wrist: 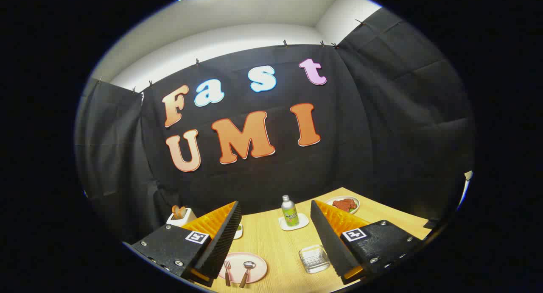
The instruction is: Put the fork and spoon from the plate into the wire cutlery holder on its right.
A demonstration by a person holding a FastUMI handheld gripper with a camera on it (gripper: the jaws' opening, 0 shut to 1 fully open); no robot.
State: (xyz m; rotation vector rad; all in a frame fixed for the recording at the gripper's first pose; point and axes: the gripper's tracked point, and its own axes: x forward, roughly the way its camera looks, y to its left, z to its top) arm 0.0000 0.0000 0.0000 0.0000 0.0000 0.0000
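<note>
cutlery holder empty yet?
Empty. The wire cutlery holder has nothing inside; the fork and spoon lie on the pink plate. The gripper jaws hang open above the table.

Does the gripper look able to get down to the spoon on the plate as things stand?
Probably yes. The gripper is open and holds nothing. The spoon lies uncovered on the pink plate, beside the fork, with bare table between the fingers.
</note>
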